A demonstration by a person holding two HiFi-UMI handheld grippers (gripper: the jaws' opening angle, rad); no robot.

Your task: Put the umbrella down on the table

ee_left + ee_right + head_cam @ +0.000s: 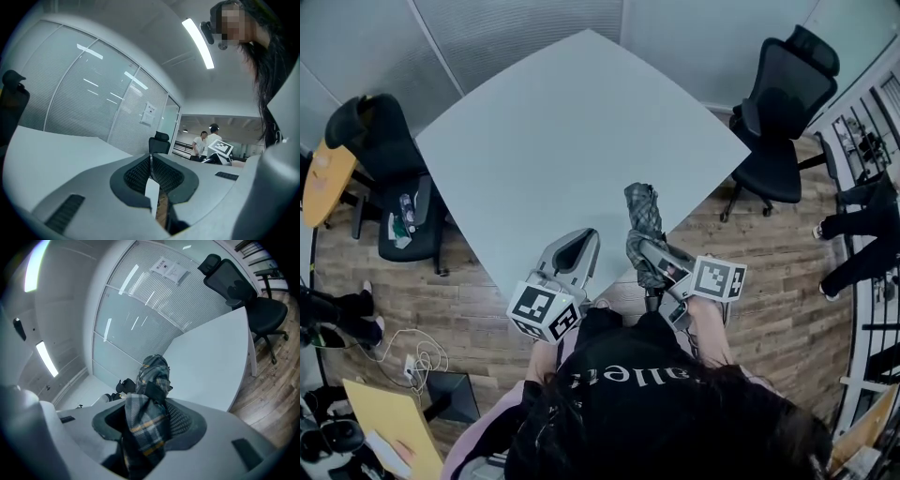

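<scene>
Umbrella [149,423] lower end – cut off, btm edge.

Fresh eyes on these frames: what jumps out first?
The folded grey plaid fabric umbrella stands out first. It is clamped in the right tool and pokes over the near edge of the big, pale square table. Just to its left, the left tool is shut with nothing in it. A black mesh office chair stands off the table's right corner.
</scene>
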